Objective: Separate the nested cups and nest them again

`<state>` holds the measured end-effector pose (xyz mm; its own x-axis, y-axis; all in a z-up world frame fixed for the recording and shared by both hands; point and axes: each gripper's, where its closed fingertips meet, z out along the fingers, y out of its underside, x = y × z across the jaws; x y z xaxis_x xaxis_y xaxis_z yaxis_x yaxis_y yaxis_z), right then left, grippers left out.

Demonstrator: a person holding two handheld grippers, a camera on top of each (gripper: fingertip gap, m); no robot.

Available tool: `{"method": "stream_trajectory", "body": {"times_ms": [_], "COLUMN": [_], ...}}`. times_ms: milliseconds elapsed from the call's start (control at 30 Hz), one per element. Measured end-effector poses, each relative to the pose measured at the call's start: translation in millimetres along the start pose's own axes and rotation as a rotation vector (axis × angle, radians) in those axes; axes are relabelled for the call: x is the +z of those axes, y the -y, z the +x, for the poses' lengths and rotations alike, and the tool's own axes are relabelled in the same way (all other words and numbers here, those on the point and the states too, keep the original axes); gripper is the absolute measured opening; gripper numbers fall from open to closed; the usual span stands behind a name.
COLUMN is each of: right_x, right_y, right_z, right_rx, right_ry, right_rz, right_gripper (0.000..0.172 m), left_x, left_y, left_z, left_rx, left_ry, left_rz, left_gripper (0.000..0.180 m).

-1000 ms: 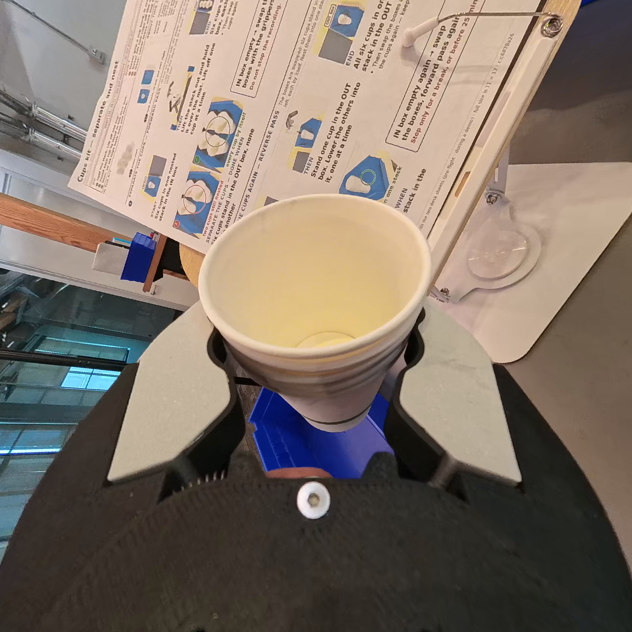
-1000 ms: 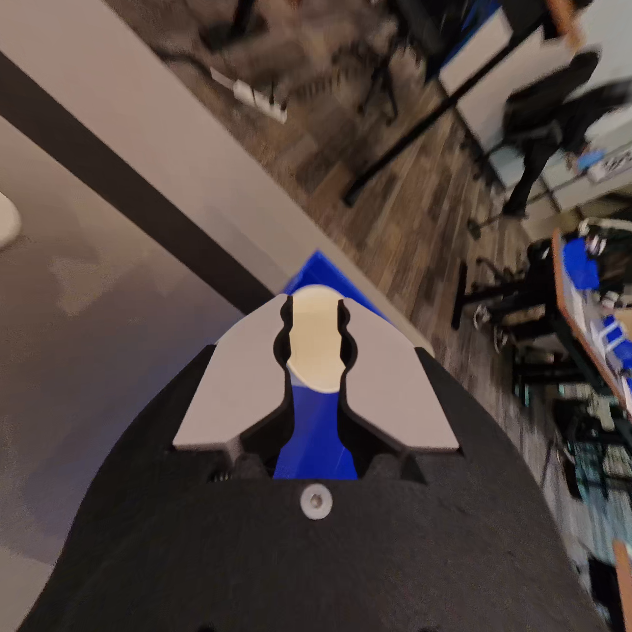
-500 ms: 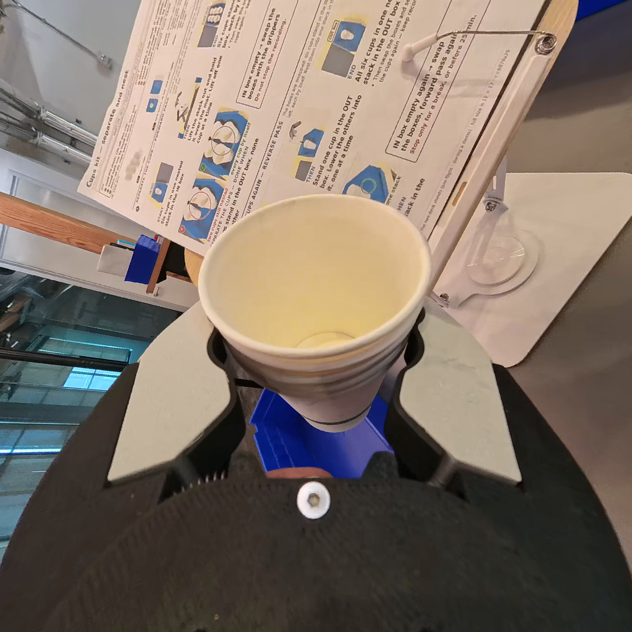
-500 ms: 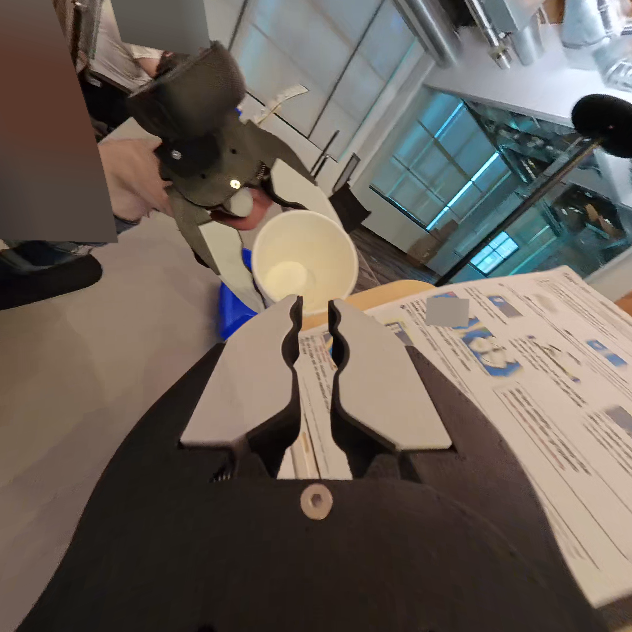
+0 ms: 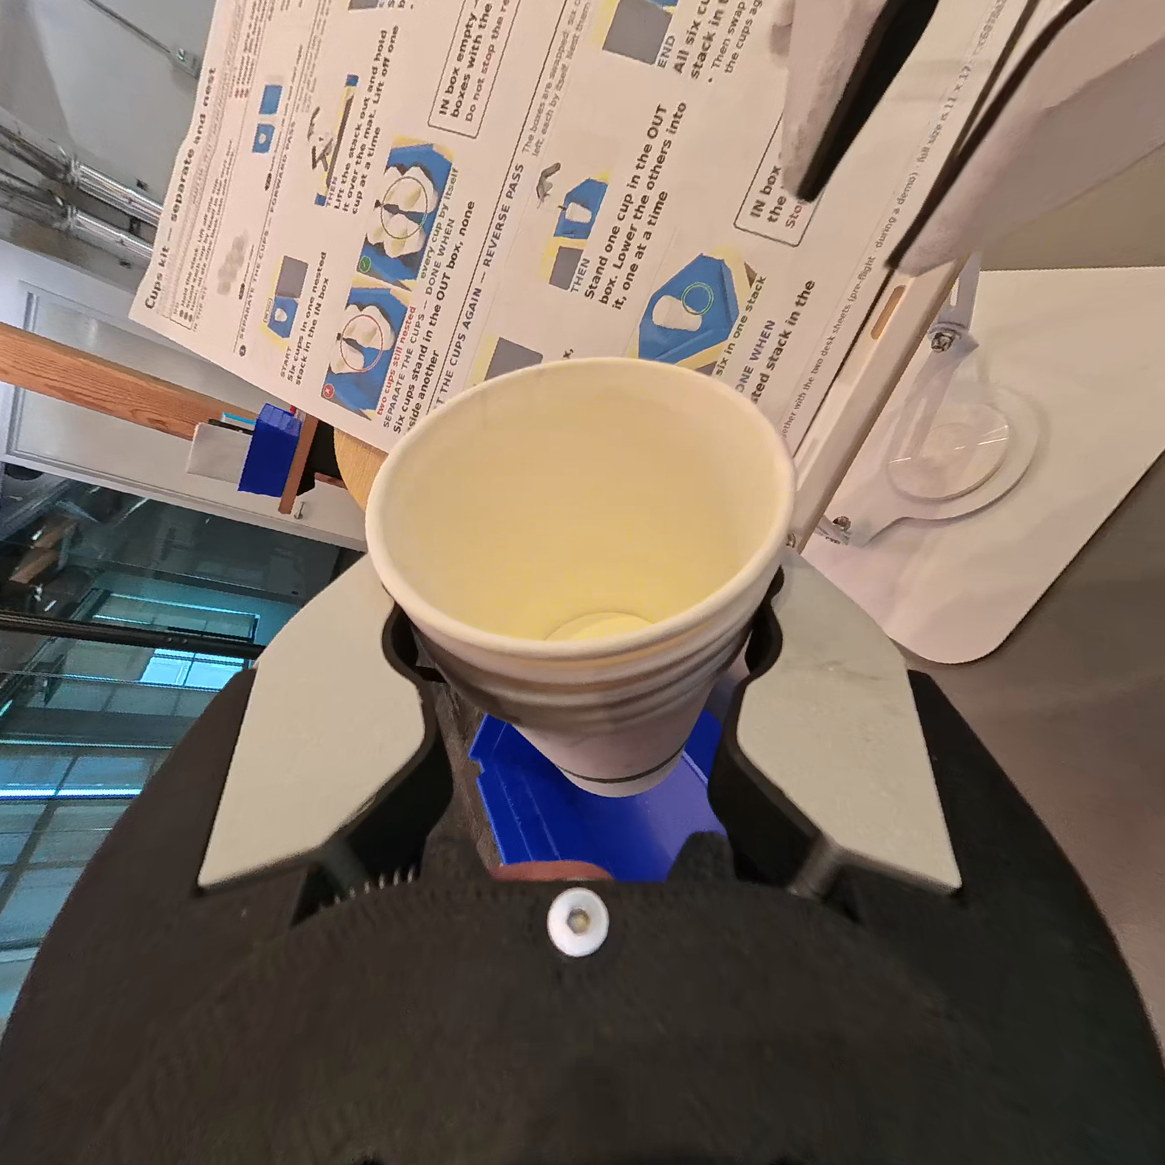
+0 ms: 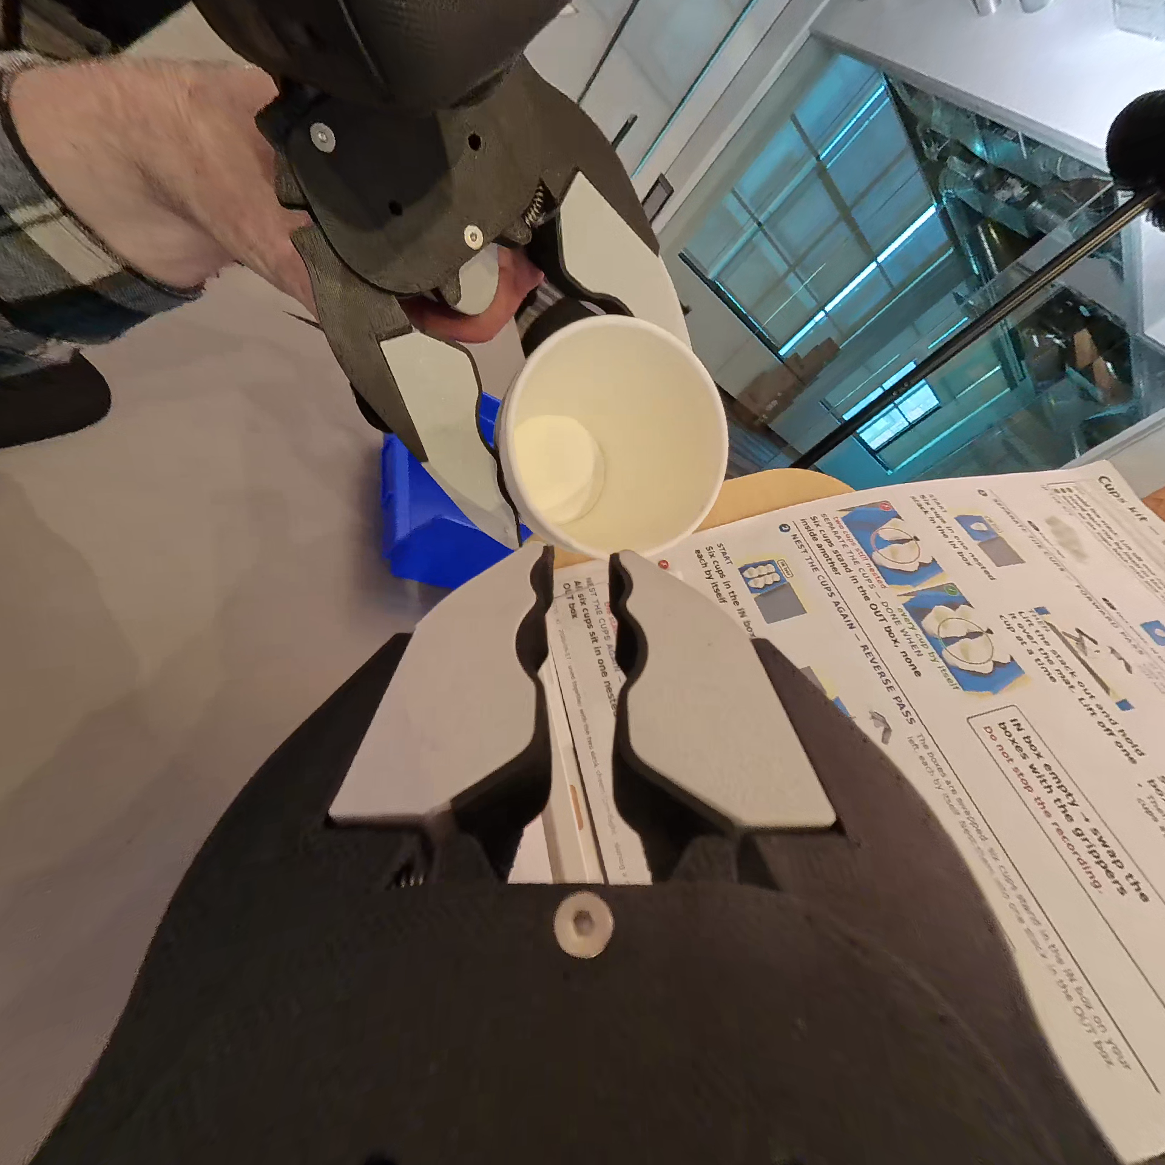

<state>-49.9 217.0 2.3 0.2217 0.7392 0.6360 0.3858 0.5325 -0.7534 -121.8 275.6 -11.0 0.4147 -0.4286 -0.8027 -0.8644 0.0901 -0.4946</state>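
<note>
My left gripper [image 5: 580, 586] is shut on a nested stack of white paper cups [image 5: 580, 504], gripped just under the rims and held tilted above a blue bin [image 5: 567, 826]. The right wrist view shows the same stack [image 6: 624, 441] with the left gripper's fingers [image 6: 441, 410] on both its sides. My right gripper [image 6: 581, 558] has its jaws a little apart with nothing between them. Its tips are right at the near rim of the top cup. Its fingers [image 5: 819, 113] show at the top right of the left wrist view.
A printed instruction sheet [image 5: 504, 189] leans on a white stand [image 5: 1040, 536] behind the cups; it also shows in the right wrist view [image 6: 945, 662]. The blue bin [image 6: 435, 523] stands on the grey table [image 6: 157, 599]. A person's hand [image 6: 145, 176] holds the left gripper. My hands' fingertips stand some 9 cm from each other.
My right gripper has swung up from over a cup in the blue bin and moved in to the rim of the held stack. My left gripper has kept its hold, nearly still.
</note>
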Motion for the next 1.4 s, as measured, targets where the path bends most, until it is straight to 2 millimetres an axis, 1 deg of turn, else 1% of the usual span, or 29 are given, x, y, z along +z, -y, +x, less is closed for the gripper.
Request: {"method": "stream_trajectory", "body": {"times_ms": [167,333,833,1133,1400], "right_x": [1,0,4,0,1], "right_y": [-5,-6,-10,0,17], "right_z": [3,5,5,3,-9], "right_rx": [-0.032,-0.055,-0.06,-0.051,-0.044], "right_ry": [-0.028,-0.052,-0.049,-0.039,0.005], "right_rz": [-0.04,-0.061,-0.078,-0.035,0.046], "right_gripper": [0.017,0.017,0.017,0.016,0.016], "left_x": [-1,-4,-3,-2,-1], "left_y": [-1,-2,-2,1,5], "left_z": [-4,-8,-6,-1,4], "left_rx": [0.005,0.003,0.005,0.01,0.017], "left_ry": [0.022,0.036,0.029,0.02,0.004], "left_rz": [-0.005,-0.009,-0.009,-0.009,0.0], "left_gripper": [0.104,0.104,0.104,0.104,0.104]}}
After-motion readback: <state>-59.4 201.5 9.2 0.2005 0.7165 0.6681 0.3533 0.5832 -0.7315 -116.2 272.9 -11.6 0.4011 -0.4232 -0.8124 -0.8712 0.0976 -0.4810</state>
